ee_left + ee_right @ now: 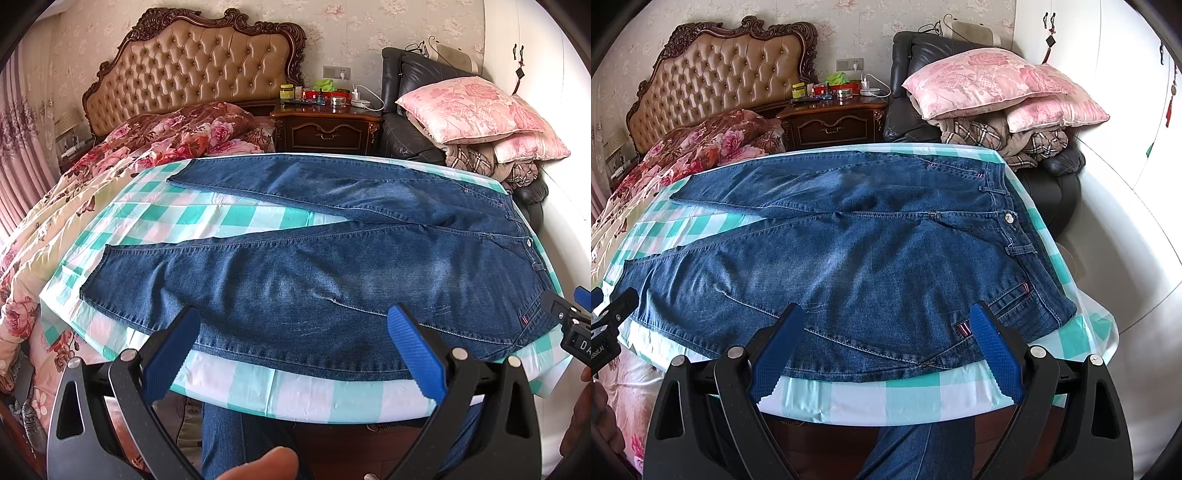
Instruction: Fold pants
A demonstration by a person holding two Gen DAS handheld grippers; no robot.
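Blue jeans [332, 266] lie flat and unfolded on a table with a green-and-white checked cloth [229, 218], waistband to the right, both legs spread to the left. They also show in the right wrist view [871, 251]. My left gripper [293, 314] is open and empty, hovering over the near leg's front edge. My right gripper [886, 310] is open and empty over the near hip, by the pocket with its red-striped tag [961, 329]. The right gripper's tip shows at the left view's right edge [570, 317].
A bed with a floral quilt [110, 173] stands left of the table. A wooden nightstand [325, 125] with small items stands behind. A black armchair piled with pink pillows [476, 107] is at back right. A person's denim-clad leg [908, 450] is below the table's front edge.
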